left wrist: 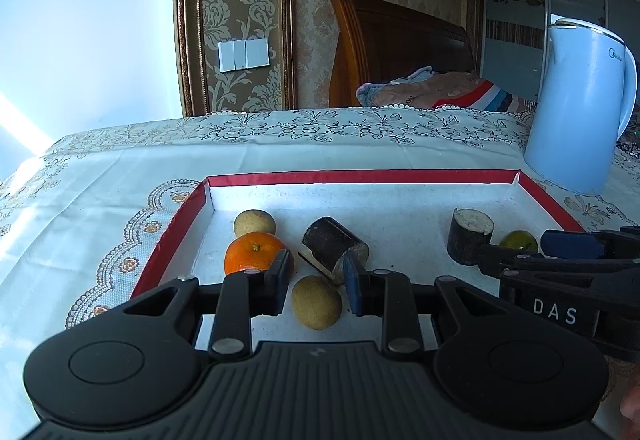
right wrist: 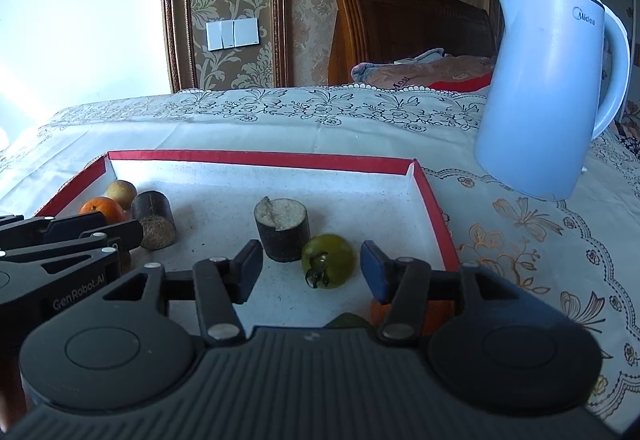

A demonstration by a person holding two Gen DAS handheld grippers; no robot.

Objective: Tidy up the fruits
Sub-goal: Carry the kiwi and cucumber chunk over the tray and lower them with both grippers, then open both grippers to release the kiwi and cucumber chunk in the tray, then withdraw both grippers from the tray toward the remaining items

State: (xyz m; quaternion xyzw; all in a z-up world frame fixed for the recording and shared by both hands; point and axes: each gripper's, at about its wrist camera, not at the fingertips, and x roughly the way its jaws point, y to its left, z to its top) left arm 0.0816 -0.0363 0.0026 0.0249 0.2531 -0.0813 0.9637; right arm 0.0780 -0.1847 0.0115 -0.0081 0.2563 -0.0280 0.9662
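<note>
The round green tomato (right wrist: 328, 260) sits in the red-rimmed white tray (right wrist: 256, 158), dead ahead between the right hand-held gripper (right wrist: 311, 271) fingers, stem toward it; jaws half open, gripping nothing.

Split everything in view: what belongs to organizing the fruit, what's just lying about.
Job: orange, far brown fruit, near brown fruit, green tomato, tipped dark cylinder, upright dark cylinder (both probably), red-rimmed tray.
Lying about: blue kettle, tablecloth, bedding.
</note>
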